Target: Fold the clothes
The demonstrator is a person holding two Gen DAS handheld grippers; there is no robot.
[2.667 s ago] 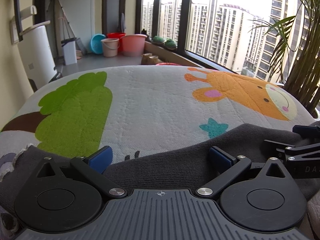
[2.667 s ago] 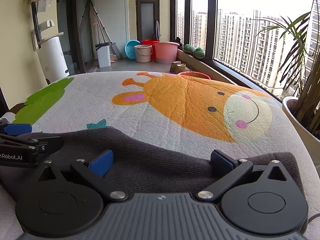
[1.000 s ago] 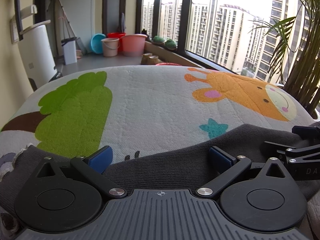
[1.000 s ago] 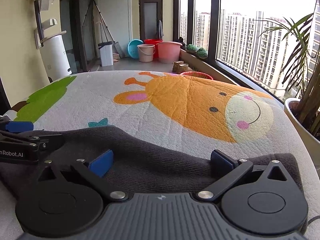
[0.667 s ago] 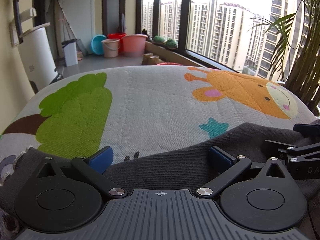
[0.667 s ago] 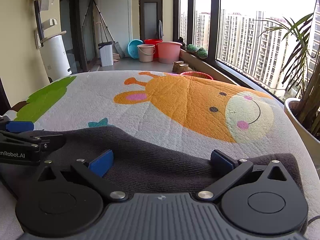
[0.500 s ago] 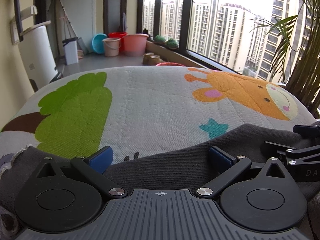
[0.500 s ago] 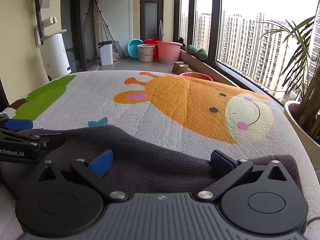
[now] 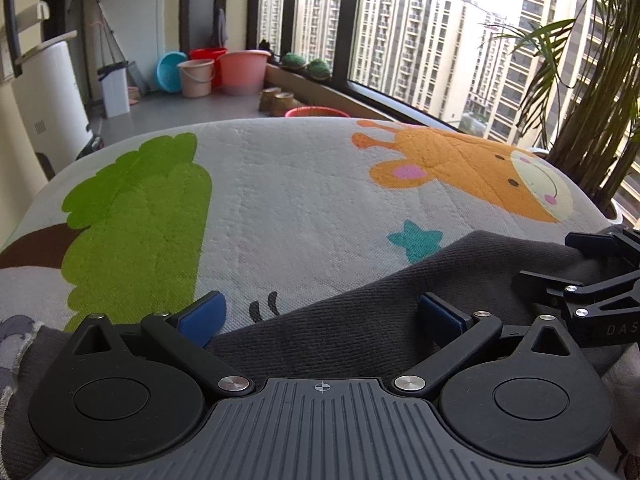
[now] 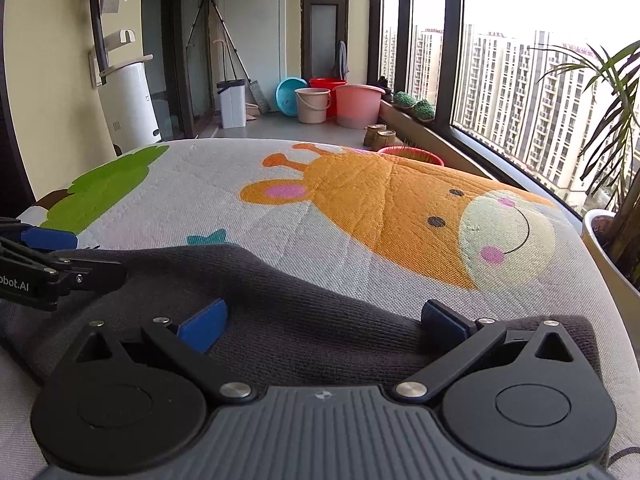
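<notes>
A dark grey knit [image 9: 360,320] lies along the near edge of a padded mat [image 9: 288,200] printed with a green tree and an orange giraffe; whether a bench or a bed carries the mat is not visible. The knit runs as a long band across the near edge, its far hem a soft diagonal line over the print, its right end [image 10: 568,332] bunched and rounded near the mat's near right corner. The cloth is ribbed, thick and limp, with low swells rather than sharp creases, so it looks doubled or gathered rather than spread flat; how many layers there are cannot be told. The left tongs [image 9: 320,312] stand wide apart with nothing between the blue pads, hovering low over the knit's left part. The right tongs [image 10: 324,320] are likewise spread wide and hold nothing, set just above the right part. Each shows at the edge of the other's view, so they sit side by side along the band. That spacing would suit taking the hem at two points to lift it evenly, but it would equally suit having just let go of a fold.
</notes>
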